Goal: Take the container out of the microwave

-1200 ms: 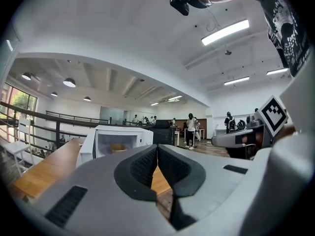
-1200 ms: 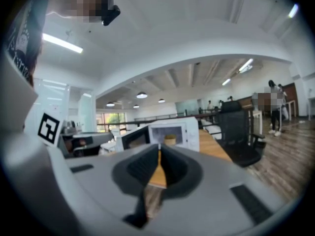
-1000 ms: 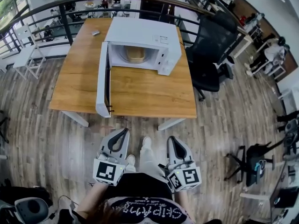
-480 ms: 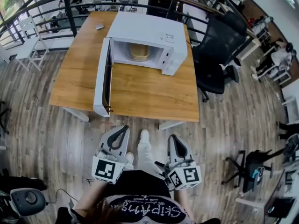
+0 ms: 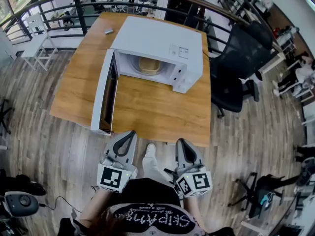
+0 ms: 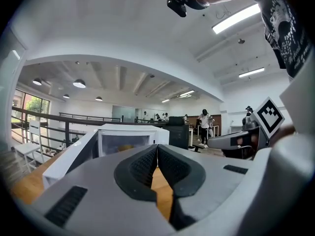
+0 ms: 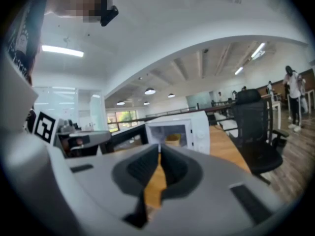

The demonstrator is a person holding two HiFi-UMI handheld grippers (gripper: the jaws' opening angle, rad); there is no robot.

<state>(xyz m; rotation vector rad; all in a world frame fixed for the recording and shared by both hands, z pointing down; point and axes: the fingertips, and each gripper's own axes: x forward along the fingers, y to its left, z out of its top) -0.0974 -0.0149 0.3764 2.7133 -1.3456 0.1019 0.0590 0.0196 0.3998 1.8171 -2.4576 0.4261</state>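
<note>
A white microwave stands on the wooden table, its door swung wide open to the left. Inside sits a tan container, also seen in the left gripper view and the right gripper view. My left gripper and right gripper hover side by side just short of the table's near edge. Both point at the microwave, still well away from it. Each has its jaws shut with nothing between them, as the left gripper and the right gripper show in their own views.
A black office chair stands to the right of the table. A dark railing runs behind it, and a white chair is at the far left. A small grey object lies on the table's far left corner. The open door overhangs the table's front left.
The table and microwave have come nearer and look larger. Both grippers have moved forward, from over the floor to just before the table's near edge. Their jaws stayed shut.
</note>
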